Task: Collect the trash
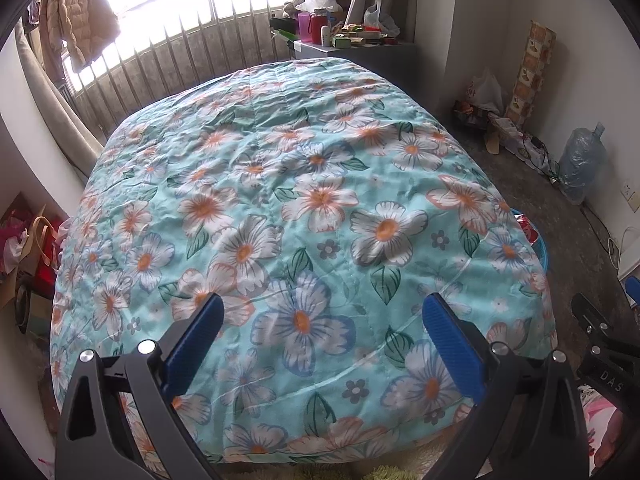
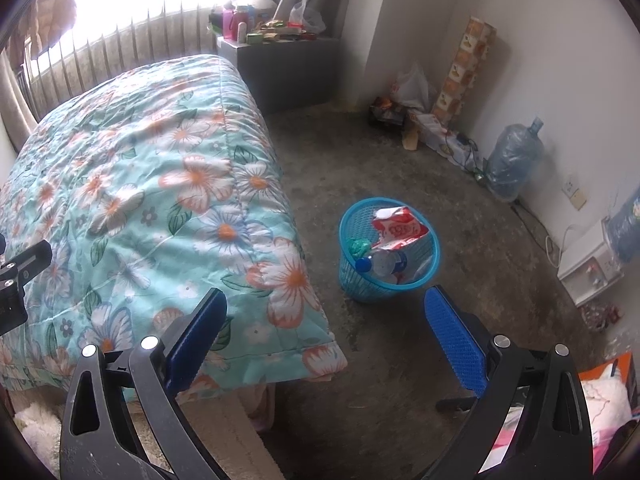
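- Left gripper: held above the near end of the flowered quilt, jaws spread wide, nothing between them.
- Right gripper: hung over the bed corner and the bare floor, jaws likewise parted and empty.
- Trash basket: one blue mesh bin, stood on the floor just beside the bed's right edge, near the right gripper.
- Counted inside the basket: one red-and-white wrapper, one clear bottle with a blue cap, one green crumpled piece; anything deeper hidden.
- No loose trash made out on the quilt; judged near done, unless litter remained out of view.
- Risk: wrapper sat high above the rim, likely to spill if the basket got nudged or gripped by its thin mesh wall.
- Risk: basket looked light, might tip under a one-sided pinch.
- Risk: clutter by the far wall, including one large water jug, easily mistaken for trash.
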{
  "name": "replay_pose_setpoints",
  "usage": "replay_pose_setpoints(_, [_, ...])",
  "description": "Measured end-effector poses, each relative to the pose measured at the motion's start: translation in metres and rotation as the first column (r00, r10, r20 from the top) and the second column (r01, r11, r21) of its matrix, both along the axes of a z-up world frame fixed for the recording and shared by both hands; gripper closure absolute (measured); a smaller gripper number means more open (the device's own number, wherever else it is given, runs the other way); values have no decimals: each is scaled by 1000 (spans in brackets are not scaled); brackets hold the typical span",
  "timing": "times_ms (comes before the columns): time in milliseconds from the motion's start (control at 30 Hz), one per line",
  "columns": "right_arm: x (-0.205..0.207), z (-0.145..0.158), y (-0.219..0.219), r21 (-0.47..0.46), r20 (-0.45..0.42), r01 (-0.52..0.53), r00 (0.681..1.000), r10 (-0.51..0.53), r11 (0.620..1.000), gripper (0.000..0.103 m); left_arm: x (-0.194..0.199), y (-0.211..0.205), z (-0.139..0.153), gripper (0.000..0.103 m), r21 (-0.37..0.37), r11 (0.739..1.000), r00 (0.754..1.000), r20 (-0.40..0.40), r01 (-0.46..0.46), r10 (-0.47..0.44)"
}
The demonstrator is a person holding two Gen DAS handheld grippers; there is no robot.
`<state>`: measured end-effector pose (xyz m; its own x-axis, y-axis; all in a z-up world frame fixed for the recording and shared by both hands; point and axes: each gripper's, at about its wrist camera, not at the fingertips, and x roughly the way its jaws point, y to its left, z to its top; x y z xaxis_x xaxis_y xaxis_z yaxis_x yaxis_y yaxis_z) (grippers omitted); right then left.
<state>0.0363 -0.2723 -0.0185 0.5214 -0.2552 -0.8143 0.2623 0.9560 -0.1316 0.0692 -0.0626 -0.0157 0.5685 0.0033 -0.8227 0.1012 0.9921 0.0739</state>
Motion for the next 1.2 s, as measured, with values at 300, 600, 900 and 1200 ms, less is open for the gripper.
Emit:
replay_pose_setpoints(300, [-1,1,0,1,1,2,1000,-2,1000,8,0,0,0,6,-1,1000,1000,1,-3,3])
replay_pose_setpoints(600, [-1,3,-2,5,-2,3,1000,-3,1000,8,-1,1,0,6,-1,1000,1000,-2,-4,4])
replay_pose_setpoints(900, [-1,3,-3,7,-1,1,1000,-1,1000,8,-1,2,-1,6,0,1000,1000,-4,-4,4])
replay_pose_setpoints(1200, [-2,4,-3,8,-2,2,1000,-2,1000,8,-2,3,1,6,1,1000,1000,8,-5,5])
